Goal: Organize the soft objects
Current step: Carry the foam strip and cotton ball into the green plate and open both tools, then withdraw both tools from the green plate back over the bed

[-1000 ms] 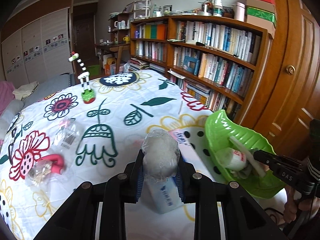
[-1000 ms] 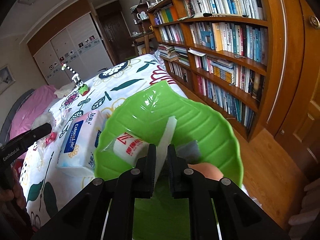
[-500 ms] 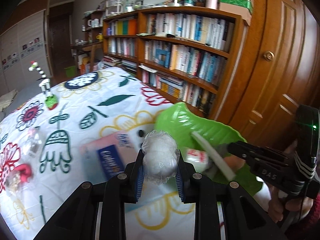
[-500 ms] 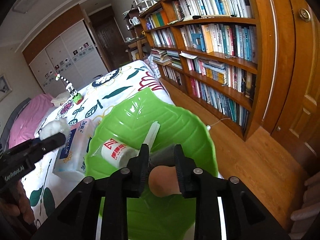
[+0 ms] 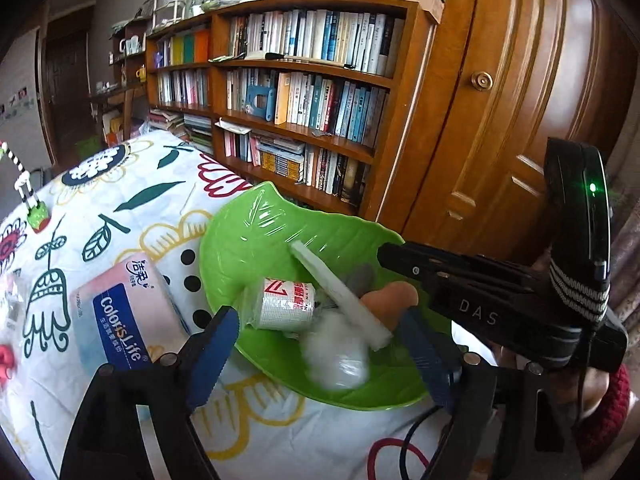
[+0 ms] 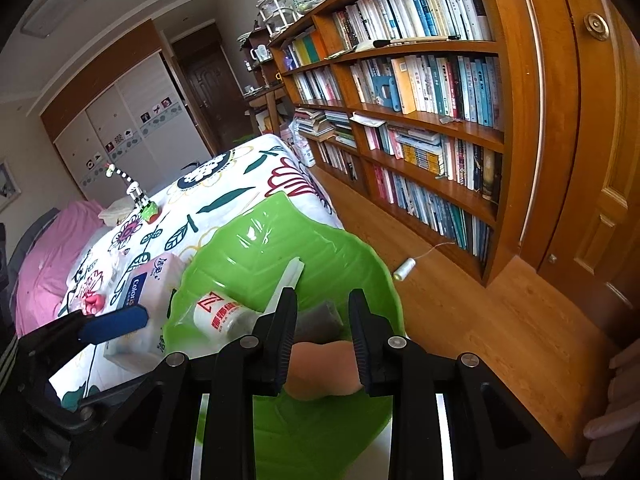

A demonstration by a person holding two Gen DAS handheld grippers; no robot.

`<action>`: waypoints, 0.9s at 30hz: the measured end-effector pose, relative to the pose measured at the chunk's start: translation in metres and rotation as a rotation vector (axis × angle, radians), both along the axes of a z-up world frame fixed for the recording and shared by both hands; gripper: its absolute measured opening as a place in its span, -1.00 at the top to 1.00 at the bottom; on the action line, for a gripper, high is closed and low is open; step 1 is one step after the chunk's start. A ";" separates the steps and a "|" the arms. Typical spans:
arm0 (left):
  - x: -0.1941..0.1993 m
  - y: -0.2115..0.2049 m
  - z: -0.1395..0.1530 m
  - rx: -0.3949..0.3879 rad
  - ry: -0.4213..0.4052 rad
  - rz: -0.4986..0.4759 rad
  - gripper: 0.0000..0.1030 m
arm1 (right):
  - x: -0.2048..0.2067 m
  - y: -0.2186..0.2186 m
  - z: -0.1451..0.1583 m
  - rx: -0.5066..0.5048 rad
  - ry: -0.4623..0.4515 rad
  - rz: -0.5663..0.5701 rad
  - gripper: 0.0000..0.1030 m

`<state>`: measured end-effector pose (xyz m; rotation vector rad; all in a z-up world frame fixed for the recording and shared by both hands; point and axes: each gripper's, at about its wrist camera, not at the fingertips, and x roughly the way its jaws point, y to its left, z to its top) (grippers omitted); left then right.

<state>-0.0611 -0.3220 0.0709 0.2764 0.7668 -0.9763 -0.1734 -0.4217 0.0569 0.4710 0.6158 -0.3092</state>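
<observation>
Our left gripper [image 5: 320, 344] is wide open and empty above the cotton ball [image 5: 336, 356] in the green bowl [image 5: 256, 240]. Our right gripper [image 6: 323, 328] is part open, straddling a tan lump [image 6: 320, 368] with no firm grip.

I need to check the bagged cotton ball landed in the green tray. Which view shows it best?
Left wrist: the cotton ball lies blurred inside the green tray, between the open left gripper. The right wrist view does not show it.
</observation>
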 end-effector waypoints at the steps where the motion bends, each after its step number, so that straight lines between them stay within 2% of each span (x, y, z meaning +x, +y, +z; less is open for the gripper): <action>1: 0.000 0.000 0.000 0.004 -0.004 0.003 -0.68 | 0.000 -0.001 0.000 0.001 -0.001 -0.001 0.46; 11: 0.006 0.009 -0.001 0.011 -0.018 0.064 -0.68 | 0.000 -0.001 0.002 -0.001 -0.002 0.005 0.45; 13: 0.007 0.010 -0.002 0.015 -0.019 0.077 -0.77 | 0.001 0.000 0.004 -0.006 -0.003 0.008 0.45; 19: 0.010 0.018 -0.001 0.014 -0.028 0.108 -0.83 | 0.001 0.003 0.005 -0.010 -0.006 0.010 0.45; 22: 0.012 0.024 0.000 0.013 -0.038 0.140 -0.98 | 0.004 0.009 0.008 -0.018 -0.010 0.017 0.44; 27: 0.021 0.037 0.002 0.006 -0.044 0.188 -0.99 | 0.008 0.018 0.011 -0.028 -0.014 0.029 0.42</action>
